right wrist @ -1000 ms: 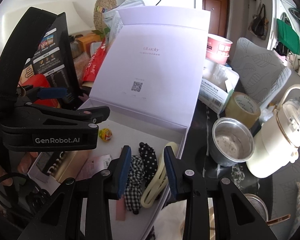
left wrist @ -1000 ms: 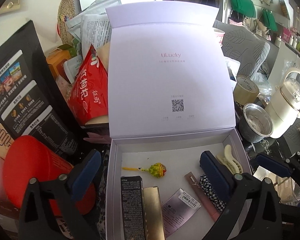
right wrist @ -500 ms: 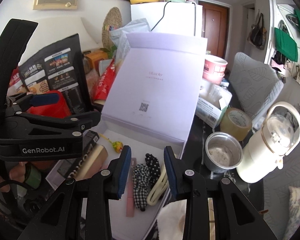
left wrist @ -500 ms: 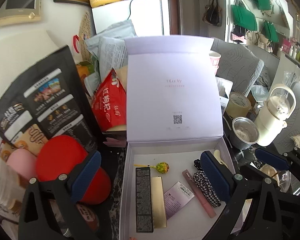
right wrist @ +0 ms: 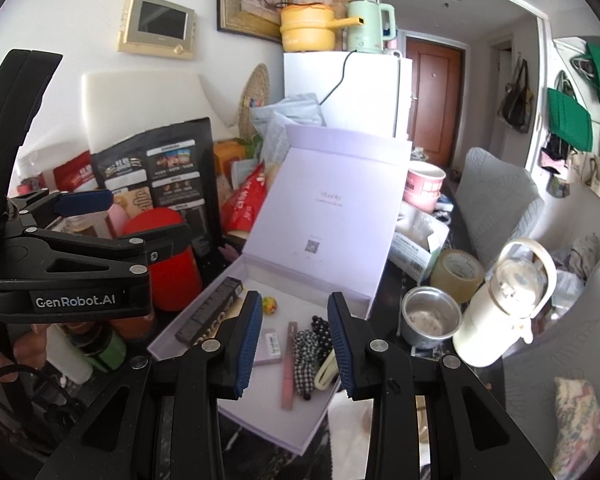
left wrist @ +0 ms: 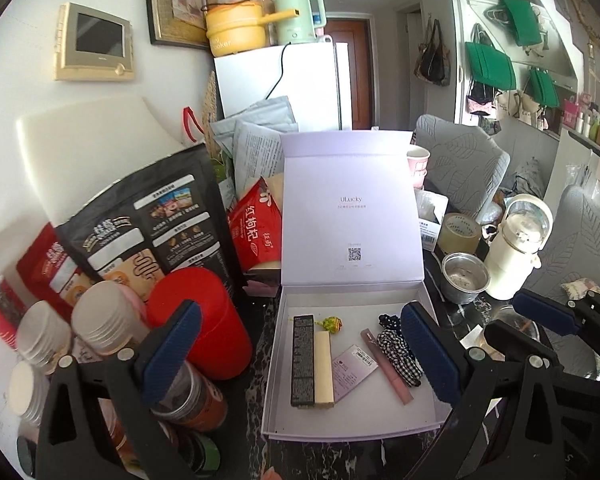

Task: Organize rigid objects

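Note:
An open lilac box (left wrist: 352, 433) stands with its lid upright. In it lie a long black carton (left wrist: 303, 360), a gold carton (left wrist: 324, 368), a lollipop (left wrist: 332, 324), a sachet (left wrist: 354, 366), a pink tube (left wrist: 386, 366) and a checked scrunchie (left wrist: 400, 354). A cream hair claw (right wrist: 326, 368) shows in the right wrist view. My left gripper (left wrist: 300, 350) hangs wide open above the box's front, holding nothing. My right gripper (right wrist: 295, 344) hovers over the box's right part, jaws a little apart, with nothing between the pads.
Left of the box stand a red canister (left wrist: 198, 320), a black snack bag (left wrist: 148, 232) and several bottles (left wrist: 104, 320). To the right are a steel cup (left wrist: 464, 282), a tape roll (left wrist: 458, 232) and a cream jug (left wrist: 516, 252).
Both grippers have risen and drawn back from the box, so more of the table and room shows. The jaws kept their openings; nothing was taken.

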Motion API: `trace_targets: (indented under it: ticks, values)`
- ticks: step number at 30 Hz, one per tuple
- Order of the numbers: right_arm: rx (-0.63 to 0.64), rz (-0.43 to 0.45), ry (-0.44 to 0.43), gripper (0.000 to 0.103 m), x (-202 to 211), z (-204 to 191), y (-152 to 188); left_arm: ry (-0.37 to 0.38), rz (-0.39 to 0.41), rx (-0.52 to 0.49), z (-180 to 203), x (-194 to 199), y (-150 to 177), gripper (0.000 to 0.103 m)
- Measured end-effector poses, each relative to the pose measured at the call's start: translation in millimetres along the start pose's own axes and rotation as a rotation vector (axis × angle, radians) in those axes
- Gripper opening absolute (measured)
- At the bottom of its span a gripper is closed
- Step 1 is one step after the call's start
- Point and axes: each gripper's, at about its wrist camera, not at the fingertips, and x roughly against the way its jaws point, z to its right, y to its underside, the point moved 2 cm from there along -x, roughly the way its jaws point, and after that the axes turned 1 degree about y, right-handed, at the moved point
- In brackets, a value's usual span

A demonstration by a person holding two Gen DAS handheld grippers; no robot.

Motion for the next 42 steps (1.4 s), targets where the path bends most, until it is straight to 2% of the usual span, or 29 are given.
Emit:
trace_targets:
  ticks: [4, 12, 16, 30, 42]
  values:
    - [0.003, 0.023, 0.000, 0.038, 21, -5, 4, -0.014, 0.021, 0.008, -1, 24, 7, 0.102]
    - [0.013, 0.046, -0.006, 0.038, 56, -15, 19, -0.029, 0.027, 0.047, -7, 59, 31, 0.101]
    - [0.012, 0.052, -0.011, 0.041, 70, -20, 29, -0.024, 0.034, 0.062, -9, 77, 46, 0.102]
    - [0.010, 0.060, -0.023, 0.048, 107, -38, 68, -0.057, 0.020, 0.073, -8, 114, 96, 0.102]
    - [-0.018, 0.041, -0.011, 0.051, 123, -41, 106, -0.037, 0.007, 0.067, 7, 131, 137, 0.102]
